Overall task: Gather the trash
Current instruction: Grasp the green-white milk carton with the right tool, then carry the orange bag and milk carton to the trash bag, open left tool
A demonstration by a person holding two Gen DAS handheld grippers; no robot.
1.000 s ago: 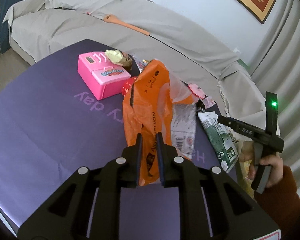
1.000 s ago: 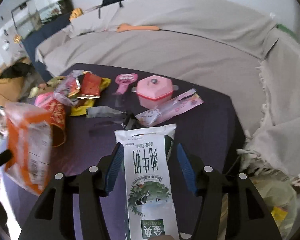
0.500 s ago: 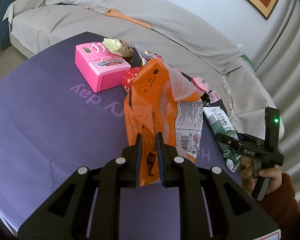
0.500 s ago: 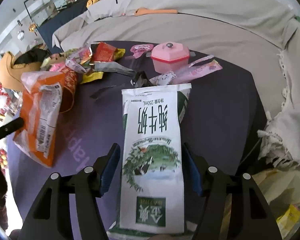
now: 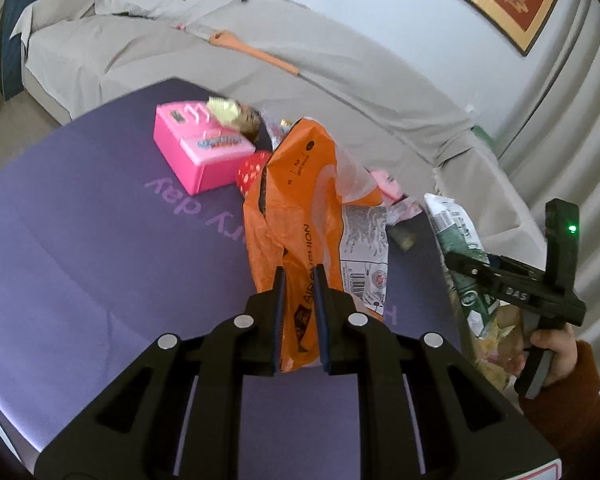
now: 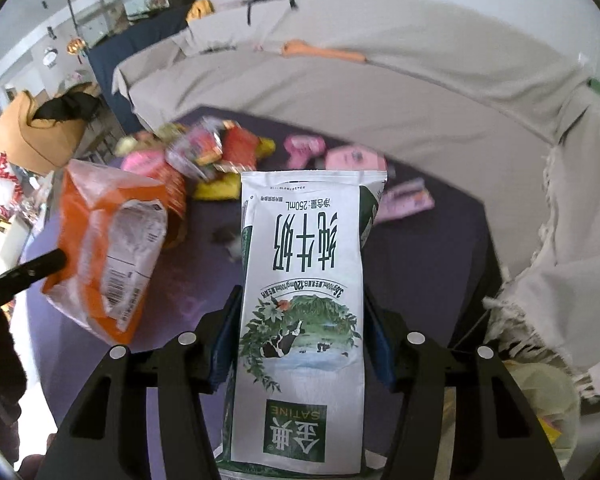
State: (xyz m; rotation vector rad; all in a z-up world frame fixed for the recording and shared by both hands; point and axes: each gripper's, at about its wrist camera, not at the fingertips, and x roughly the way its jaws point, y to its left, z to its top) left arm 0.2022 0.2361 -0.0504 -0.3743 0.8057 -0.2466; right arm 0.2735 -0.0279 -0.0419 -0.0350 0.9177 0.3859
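My left gripper (image 5: pixel 298 280) is shut on an orange snack bag (image 5: pixel 300 208) and holds it above the purple table (image 5: pixel 80 248); the bag also shows in the right wrist view (image 6: pixel 104 248). My right gripper (image 6: pixel 300 300) is shut on a white and green milk carton (image 6: pixel 300 300), held above the table's right end. The carton also shows in the left wrist view (image 5: pixel 456 240). More wrappers (image 6: pixel 220 152) lie heaped at the far side of the table.
A pink toy box (image 5: pixel 200 152) stands on the table behind the orange bag. A pink lidded pot (image 6: pixel 354 160) and pink wrapper (image 6: pixel 408 200) lie behind the carton. A grey covered sofa (image 5: pixel 300 60) wraps round the table. A pale bag with trash (image 6: pixel 548 412) sits low right.
My right gripper has lifted the milk carton off the table and drawn it back toward the right. My left gripper has kept hold of the orange bag and shifted slightly.
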